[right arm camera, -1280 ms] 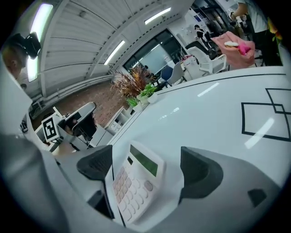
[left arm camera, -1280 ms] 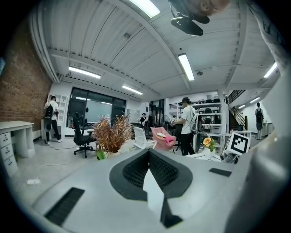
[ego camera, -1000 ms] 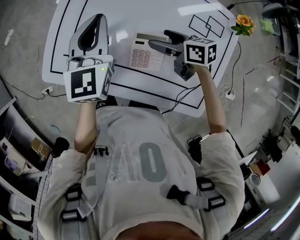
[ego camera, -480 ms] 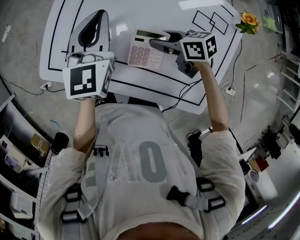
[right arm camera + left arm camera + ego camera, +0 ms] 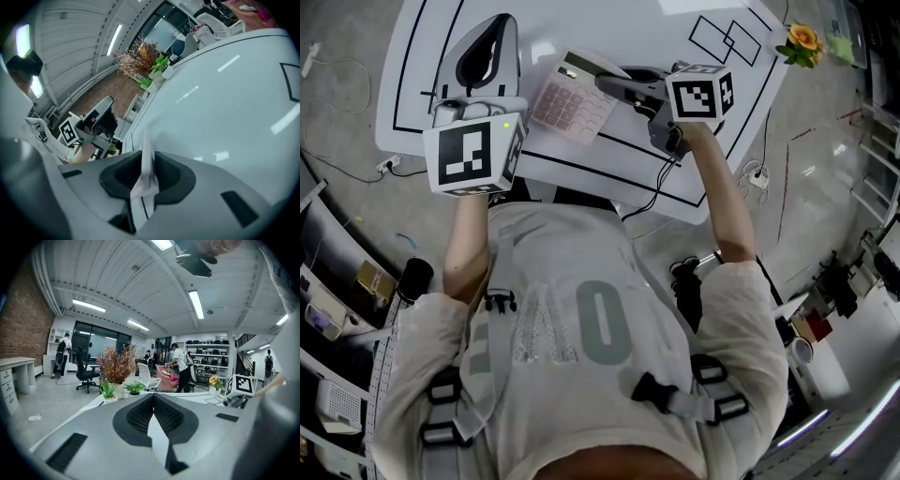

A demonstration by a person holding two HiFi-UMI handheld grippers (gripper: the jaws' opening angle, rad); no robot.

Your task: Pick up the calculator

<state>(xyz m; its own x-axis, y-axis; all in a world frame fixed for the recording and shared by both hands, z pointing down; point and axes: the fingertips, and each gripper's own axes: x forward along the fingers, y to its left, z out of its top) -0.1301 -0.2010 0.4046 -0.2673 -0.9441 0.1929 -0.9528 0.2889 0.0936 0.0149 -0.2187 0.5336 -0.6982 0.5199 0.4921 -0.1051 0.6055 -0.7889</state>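
The white calculator (image 5: 570,101) with pinkish keys sits tilted over the white table (image 5: 675,37), its right end between the jaws of my right gripper (image 5: 611,84). In the right gripper view the calculator (image 5: 146,157) shows edge-on as a thin white slab, and the dark pads (image 5: 168,176) press on both of its faces while the jaws are still closing. My left gripper (image 5: 500,28) hovers to the left of the calculator, apart from it. Its jaws (image 5: 153,397) meet at the tips with nothing between them.
Black outline markings run across the table, with two rectangles (image 5: 722,37) at the far right. A small orange flower (image 5: 802,39) stands at the table's right corner. A cable (image 5: 661,187) hangs off the near edge. Potted plants (image 5: 117,369) stand at the far end.
The right gripper's jaws have closed onto the calculator's right end. The calculator has swung from lying square on the table to a tilted pose, shifted a little left.
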